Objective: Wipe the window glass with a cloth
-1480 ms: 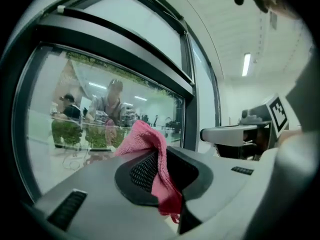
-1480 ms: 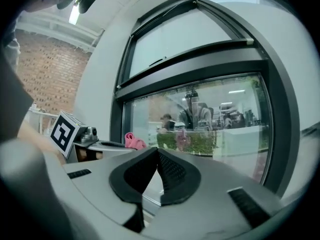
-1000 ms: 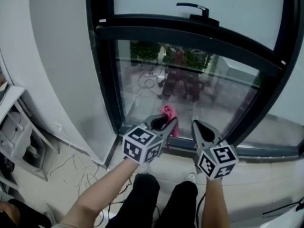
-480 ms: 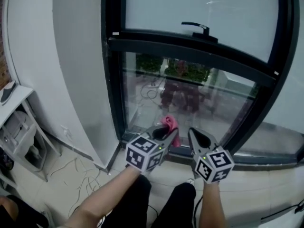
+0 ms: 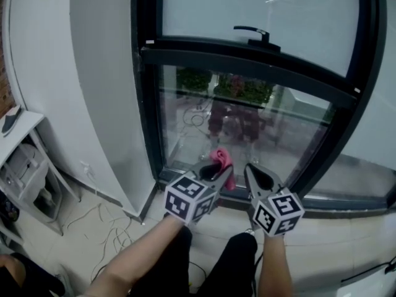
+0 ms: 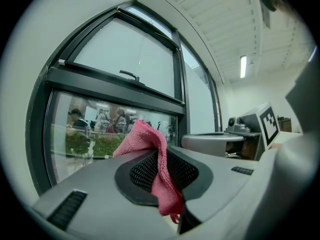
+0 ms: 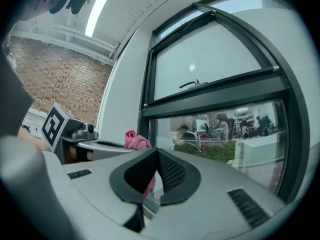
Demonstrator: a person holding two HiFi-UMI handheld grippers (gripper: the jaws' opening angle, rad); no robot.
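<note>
dark-framed window glass [image 5: 260, 138] ahead; left gripper [image 5: 218, 171] pinches pink cloth [image 5: 221, 158], tuft protruding to meet pane; right gripper [image 5: 250, 169] closed, empty, idle just beside.

The left gripper [image 5: 218, 173], jaws closed on a crumpled pink cloth [image 5: 221, 159], beside the right gripper [image 5: 253, 176], both low before black-framed window glass [image 5: 247, 132].

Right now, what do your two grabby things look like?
The left hand-held gripper and right hand-held gripper are grey, beak-shaped clamps with black textured pads inside. Each carries a white cube with black square markers. The arms are bare, no sleeves.
</note>
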